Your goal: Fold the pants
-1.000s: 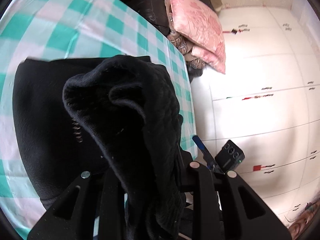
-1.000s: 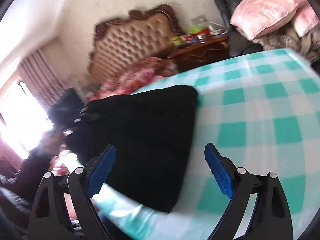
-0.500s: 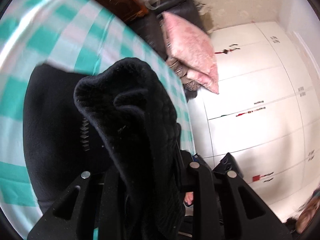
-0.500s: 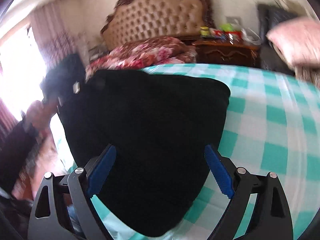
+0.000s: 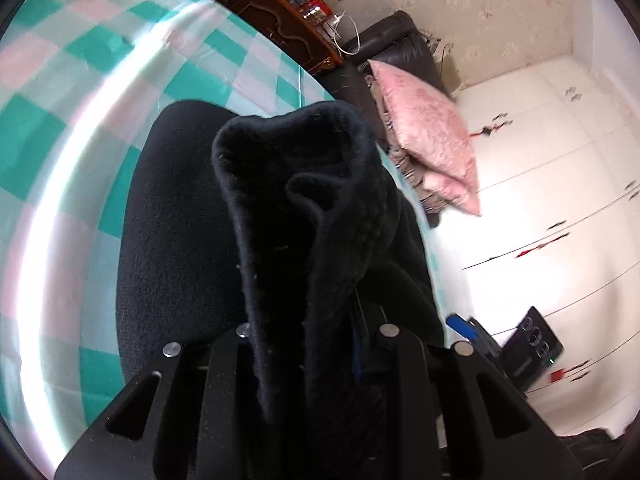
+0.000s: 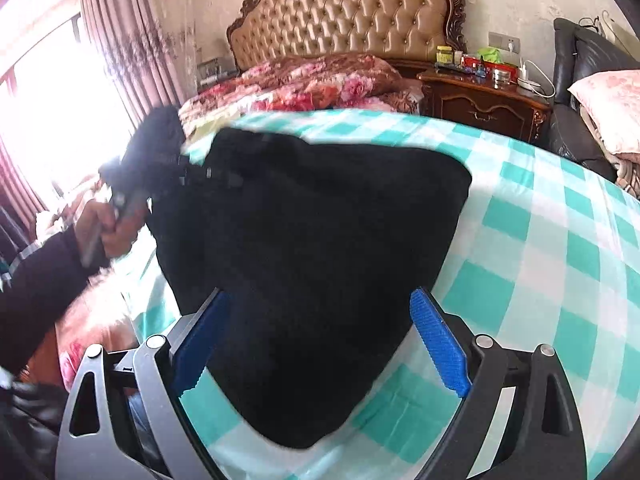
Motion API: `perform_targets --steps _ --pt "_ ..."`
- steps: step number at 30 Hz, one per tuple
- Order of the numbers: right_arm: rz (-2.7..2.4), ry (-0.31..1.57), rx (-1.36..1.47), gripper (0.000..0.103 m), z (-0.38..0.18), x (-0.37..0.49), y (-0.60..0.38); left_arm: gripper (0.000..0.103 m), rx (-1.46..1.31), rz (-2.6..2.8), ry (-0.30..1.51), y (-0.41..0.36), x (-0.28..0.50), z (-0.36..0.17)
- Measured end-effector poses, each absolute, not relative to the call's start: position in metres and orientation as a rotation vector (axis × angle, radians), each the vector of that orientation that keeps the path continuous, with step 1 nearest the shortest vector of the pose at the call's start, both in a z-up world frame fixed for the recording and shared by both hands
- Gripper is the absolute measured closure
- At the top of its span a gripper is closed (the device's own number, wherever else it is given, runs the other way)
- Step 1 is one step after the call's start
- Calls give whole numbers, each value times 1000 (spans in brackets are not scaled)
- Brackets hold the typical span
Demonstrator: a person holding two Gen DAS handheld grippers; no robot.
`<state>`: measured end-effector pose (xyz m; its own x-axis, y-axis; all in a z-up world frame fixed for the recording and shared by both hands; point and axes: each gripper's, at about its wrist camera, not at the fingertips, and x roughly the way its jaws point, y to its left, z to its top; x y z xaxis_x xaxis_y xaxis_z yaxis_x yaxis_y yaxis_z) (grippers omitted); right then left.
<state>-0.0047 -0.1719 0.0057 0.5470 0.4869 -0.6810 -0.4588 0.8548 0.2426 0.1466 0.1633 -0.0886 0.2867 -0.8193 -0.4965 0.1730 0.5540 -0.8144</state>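
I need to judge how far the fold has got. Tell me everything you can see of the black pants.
The black pants are thick, fleecy fabric, lying as a broad dark slab on the green checked sheet. One bunched end is raised off the sheet, clamped in the left gripper. The right gripper hangs open over the near corner; whether it touches is unclear.

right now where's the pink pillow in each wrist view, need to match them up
Left wrist view: the pink pillow sits upper right of centre, leaning on the dark sofa, beyond the black pants clamped in the left tool.
Right wrist view: it is at the far right edge.
Shared landmark: the dark wooden nightstand.
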Motion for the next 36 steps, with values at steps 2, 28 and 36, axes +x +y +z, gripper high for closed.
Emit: perform_targets --steps 2,28,36 --pt "525 809 100 15 16 23 -180 79 -773 -760 1087 166 149 -95" --pt "450 1068 -57 14 -37 187 -125 55 -717 -686 1174 195 149 -84" --pt "501 900 122 14 16 174 -182 4 -443 -476 887 173 85 38"
